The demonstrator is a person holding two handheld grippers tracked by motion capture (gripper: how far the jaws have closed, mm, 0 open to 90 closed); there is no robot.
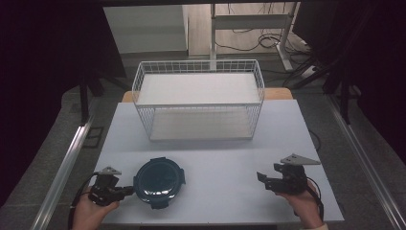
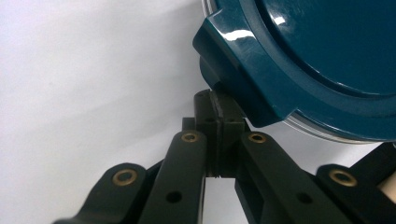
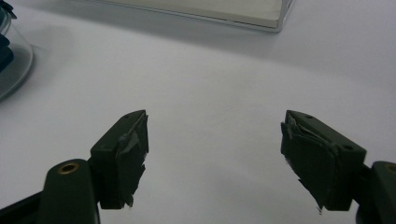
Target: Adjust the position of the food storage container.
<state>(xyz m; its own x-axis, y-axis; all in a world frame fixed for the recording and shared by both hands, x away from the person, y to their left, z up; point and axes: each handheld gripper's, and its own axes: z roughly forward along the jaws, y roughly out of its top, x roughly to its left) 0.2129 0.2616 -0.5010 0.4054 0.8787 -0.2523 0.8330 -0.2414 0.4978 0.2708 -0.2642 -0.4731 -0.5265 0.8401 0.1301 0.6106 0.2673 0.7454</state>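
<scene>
At front-left of the white table, the left gripper sits low in the person's left hand, tips pointing right at a round teal-lidded container. Left gripper view: jaws pressed flat together, pads meeting w/ no gap, nothing between them; tips sit right at the underside of one of the lid's corner latch tabs, touching or just short of it, can't tell which. Container has a clear base w/ dark teal snap lid, standing upright on the table near the front edge, left of centre. Behind it, mid-table toward the back, a white wire basket stands, well apart from the container. At front-right, the right gripper is held in the right hand, tips pointing left, jaws spread wide, nothing held; right gripper view shows worn pads over bare table.
</scene>
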